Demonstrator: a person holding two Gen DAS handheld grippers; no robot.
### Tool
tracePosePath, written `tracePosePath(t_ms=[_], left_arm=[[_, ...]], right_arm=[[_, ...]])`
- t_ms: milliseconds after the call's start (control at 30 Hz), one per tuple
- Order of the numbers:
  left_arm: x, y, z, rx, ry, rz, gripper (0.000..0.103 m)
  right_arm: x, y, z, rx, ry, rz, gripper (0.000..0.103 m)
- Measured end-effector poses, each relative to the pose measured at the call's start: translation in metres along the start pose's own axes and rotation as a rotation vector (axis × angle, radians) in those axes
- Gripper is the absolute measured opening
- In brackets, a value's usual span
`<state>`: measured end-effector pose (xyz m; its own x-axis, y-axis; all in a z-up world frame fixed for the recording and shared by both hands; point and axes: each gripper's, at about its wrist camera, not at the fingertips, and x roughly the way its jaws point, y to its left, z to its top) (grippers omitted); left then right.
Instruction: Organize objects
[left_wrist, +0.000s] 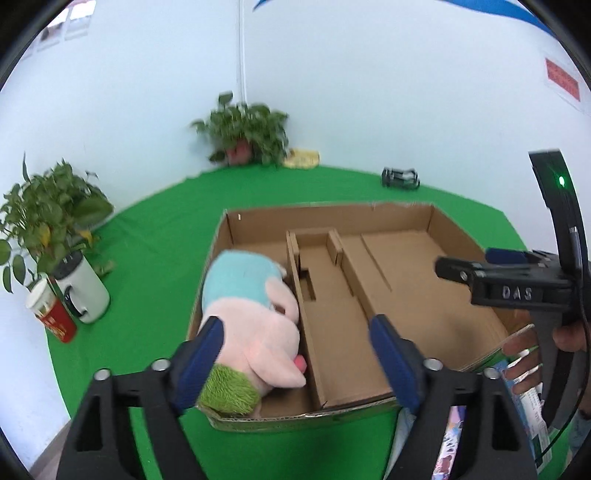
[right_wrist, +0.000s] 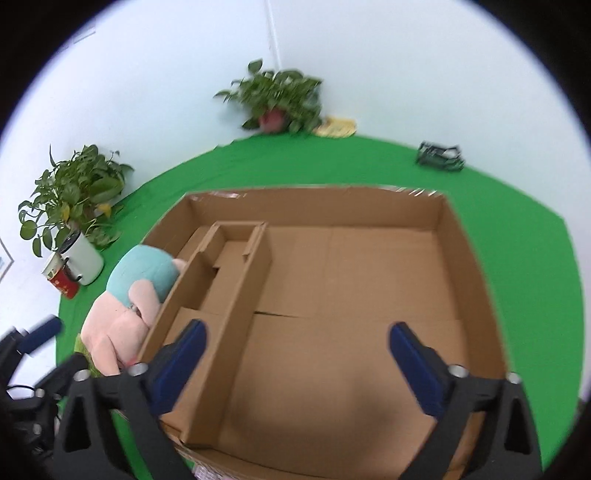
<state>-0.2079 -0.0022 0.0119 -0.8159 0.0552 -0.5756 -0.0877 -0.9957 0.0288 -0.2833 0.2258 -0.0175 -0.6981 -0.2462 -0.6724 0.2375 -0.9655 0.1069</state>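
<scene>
The plush toy (left_wrist: 255, 314) lies in the left compartment of the cardboard box (left_wrist: 325, 218), pink body and pale blue cap filling most of that slot, a green fuzzy part at the near end. That looks like one item put away. The narrow middle compartment and the big right compartment are bare cardboard, so most of the sorting seems to be ahead.

The left hand-held gripper (left_wrist: 297, 332) is spread wide with nothing pressed between its blue pads, the toy lying just beside its left pad. The right hand-held gripper (right_wrist: 295, 339) is spread wide too, empty, over the box's near side.

At the near right, outside the box, a printed package (left_wrist: 528, 391) lies on the green worktop (left_wrist: 155, 236); its print is too blurred to read. The only clear lettering is "DAS" on the right gripper's body. The red can (left_wrist: 51, 314) far left carries markings I cannot make out.
</scene>
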Motion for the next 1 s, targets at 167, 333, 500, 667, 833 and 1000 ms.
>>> tracePosePath(t_ms=[167,333,500,667,833,1000], left_arm=[[-0.033,-0.013,0.002,0.009,-0.079,-0.012,0.096],[-0.057,-0.027,0.000,-0.049,-0.115,-0.045,0.096],[-0.076,-0.047,-0.010,-0.051,-0.134,-0.014,0.103],[-0.083,-0.069,-0.018,-0.031,-0.115,0.012,0.103],[-0.079,-0.072,-0.022,-0.032,-0.072,-0.033,0.103],[-0.076,-0.067,-0.025,-0.042,-0.050,-0.066,0.103]], right_arm=[[-0.040,-0.013,-0.018,-0.031,-0.044,-0.071,0.102],[-0.073,-0.011,-0.043,-0.059,-0.073,-0.097,0.102],[-0.099,-0.004,-0.066,-0.089,-0.084,-0.108,0.102],[-0.118,-0.001,-0.082,-0.101,-0.104,-0.114,0.102],[-0.124,-0.003,-0.092,-0.108,-0.106,-0.121,0.102],[-0.129,-0.009,-0.099,-0.118,-0.115,-0.129,0.102]])
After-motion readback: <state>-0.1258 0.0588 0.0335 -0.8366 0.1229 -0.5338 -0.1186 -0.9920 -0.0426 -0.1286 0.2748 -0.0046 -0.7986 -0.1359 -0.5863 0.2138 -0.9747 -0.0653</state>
